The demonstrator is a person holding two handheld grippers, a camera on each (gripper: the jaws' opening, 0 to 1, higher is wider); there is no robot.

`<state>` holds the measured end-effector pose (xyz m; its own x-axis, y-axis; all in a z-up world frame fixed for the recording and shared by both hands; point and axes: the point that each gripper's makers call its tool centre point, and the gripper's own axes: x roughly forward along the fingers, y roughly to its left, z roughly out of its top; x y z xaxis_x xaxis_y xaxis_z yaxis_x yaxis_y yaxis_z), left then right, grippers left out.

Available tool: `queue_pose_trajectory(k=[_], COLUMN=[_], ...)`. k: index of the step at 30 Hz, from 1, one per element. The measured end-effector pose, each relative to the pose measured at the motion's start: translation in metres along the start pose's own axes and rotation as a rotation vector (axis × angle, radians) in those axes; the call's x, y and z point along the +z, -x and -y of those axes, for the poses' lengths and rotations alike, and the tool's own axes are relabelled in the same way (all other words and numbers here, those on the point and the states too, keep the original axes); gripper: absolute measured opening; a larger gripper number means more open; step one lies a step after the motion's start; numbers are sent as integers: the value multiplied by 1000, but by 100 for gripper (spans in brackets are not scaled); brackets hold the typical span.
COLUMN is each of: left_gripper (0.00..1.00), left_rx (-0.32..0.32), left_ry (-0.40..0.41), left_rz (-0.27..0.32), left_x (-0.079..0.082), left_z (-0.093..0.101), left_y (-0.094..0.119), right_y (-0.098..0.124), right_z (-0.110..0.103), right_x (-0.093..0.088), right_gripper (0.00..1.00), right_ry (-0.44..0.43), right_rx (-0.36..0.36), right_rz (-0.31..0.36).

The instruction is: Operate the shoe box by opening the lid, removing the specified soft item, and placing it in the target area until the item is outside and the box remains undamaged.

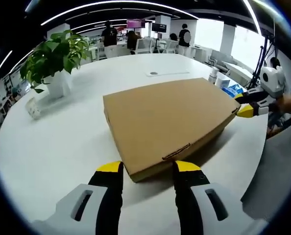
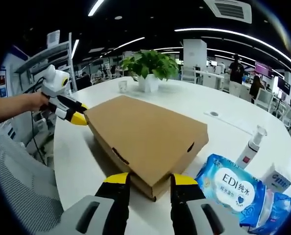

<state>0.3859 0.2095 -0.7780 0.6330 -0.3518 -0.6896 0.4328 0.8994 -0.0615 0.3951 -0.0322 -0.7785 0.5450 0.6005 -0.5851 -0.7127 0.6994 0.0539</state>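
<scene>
Cardboard shoe box (image 1: 167, 125) lies flat and closed on the white table (image 1: 52, 147), near the table's edge. In the left gripper view the left gripper (image 1: 148, 169) has its yellow-tipped fingers (image 1: 110, 168) spread wide at the box's near corner, just short of it. The right gripper (image 2: 149, 180) likewise stands with fingers wide apart at another corner of the box. A potted plant (image 2: 150, 66) stands farther in on the table, well apart from the box. A blue wipes pack (image 2: 233, 188) and a pump bottle (image 2: 251, 147) lie beside the box.
</scene>
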Motion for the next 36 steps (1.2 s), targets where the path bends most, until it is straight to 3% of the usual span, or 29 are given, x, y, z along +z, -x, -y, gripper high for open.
queue_pose_trajectory(k=[13,36], left_gripper=[41,40], left_rx=[-3,-11], left_ry=[16,21], left_rz=[5,2], left_x=[15,24], left_z=[-6,-11], left_y=[-16,-23], right_y=[-13,-20], right_z=[22,31], right_x=[9,11], right_gripper=[31,31], right_ry=[12,11], right_rx=[-16,-32], right_rz=[-24,-44])
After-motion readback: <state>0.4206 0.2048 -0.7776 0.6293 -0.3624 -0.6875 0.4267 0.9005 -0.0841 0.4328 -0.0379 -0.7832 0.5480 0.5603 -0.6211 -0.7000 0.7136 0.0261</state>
